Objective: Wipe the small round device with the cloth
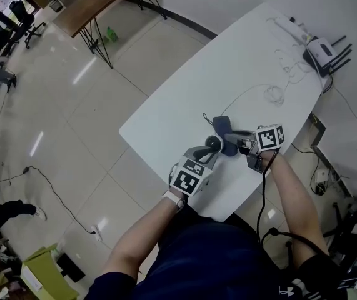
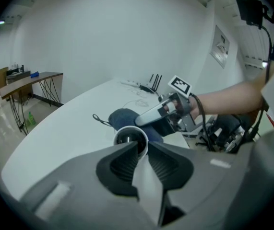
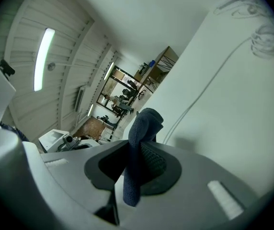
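Dark blue cloth (image 3: 139, 140) hangs pinched between the two jaws of the right gripper (image 3: 136, 151). One folded end stands up past the fingertips and the other end trails back down between the jaw pads. The jaws are pressed together on the fabric.

The small round device (image 2: 130, 139) has a white rim and a dark glossy face. It sits at the tips of the left gripper (image 2: 141, 150), whose jaws are closed in on its edge from both sides, pinching it.

In the head view both grippers meet over the near end of the white bench (image 1: 228, 67), at about 6 o'clock on its top. The left gripper comes in from 7 o'clock and the right from 3 o'clock. The cloth lies just beside the device, at about 1 o'clock from it; whether they touch cannot be told. From the left gripper view the cloth bulges directly behind the device, with the right gripper's pale jaw lying over it.

At the bench's far end, toward 2 o'clock in the head view, a white router (image 1: 321, 47) with dark antennas stands well apart from the grippers. Thin white cables (image 1: 273, 94) loop across the top between it and them.
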`<act>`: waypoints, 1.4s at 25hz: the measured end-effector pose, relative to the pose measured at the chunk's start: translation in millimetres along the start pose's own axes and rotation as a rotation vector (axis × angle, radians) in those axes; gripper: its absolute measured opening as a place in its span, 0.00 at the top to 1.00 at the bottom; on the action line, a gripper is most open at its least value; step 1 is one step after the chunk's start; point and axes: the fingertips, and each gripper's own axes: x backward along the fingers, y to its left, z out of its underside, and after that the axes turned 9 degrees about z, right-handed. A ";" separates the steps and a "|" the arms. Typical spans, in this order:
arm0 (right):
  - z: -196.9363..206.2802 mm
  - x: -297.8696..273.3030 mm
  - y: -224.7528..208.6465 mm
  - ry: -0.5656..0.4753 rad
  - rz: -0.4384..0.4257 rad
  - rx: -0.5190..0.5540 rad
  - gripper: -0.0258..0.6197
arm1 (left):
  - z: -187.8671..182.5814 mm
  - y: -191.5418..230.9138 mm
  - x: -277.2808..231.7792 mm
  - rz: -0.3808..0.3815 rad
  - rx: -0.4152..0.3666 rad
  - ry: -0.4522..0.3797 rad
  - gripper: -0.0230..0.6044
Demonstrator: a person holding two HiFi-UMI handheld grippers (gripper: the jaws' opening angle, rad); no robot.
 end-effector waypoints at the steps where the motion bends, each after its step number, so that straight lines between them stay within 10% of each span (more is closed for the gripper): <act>1: -3.4 2.1 5.7 0.003 0.015 0.043 0.86 | 0.0 0.6 -0.2 0.000 -0.001 -0.002 0.86; 15: 29.4 2.8 78.6 0.218 0.213 0.761 0.86 | -0.2 -1.2 2.3 0.037 -0.035 -0.008 0.86; 24: -39.3 42.6 63.0 -0.021 0.199 0.518 0.86 | -18.0 -4.4 8.9 0.074 0.009 -0.089 0.85; 35: -22.2 -6.2 -13.9 0.264 -0.076 0.419 0.86 | -26.9 10.3 10.0 -0.133 0.185 -0.157 0.83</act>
